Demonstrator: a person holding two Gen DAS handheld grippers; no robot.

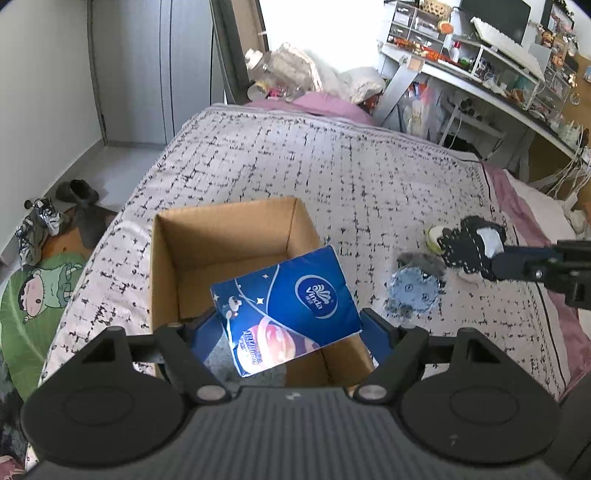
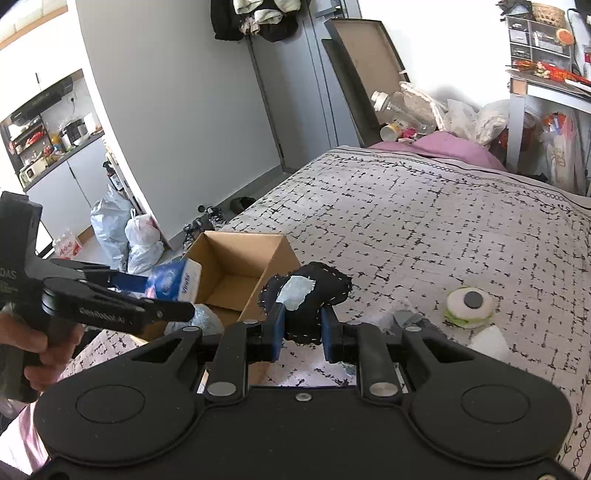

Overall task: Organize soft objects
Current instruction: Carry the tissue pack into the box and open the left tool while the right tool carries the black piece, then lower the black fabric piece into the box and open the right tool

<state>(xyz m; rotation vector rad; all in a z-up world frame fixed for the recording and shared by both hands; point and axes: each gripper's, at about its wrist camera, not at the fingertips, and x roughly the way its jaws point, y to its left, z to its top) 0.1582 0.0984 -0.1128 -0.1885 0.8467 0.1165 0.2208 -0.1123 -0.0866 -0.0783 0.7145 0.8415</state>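
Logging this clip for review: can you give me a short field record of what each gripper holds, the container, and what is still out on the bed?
surface: bed with patterned cover
container: open cardboard box on the bed
left gripper: holds blue Vinda tissue pack over the box
right gripper: shut on black stitched pouch
still on bed: grey-blue soft toy, white and green round toy

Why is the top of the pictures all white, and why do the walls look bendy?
Left wrist view: the window is blown out to pure white by daylight, and glare washes the tissue pack. Right wrist view: the upper right corner is overexposed too. Both views: the fisheye lens curves straight lines, like the wall edge.
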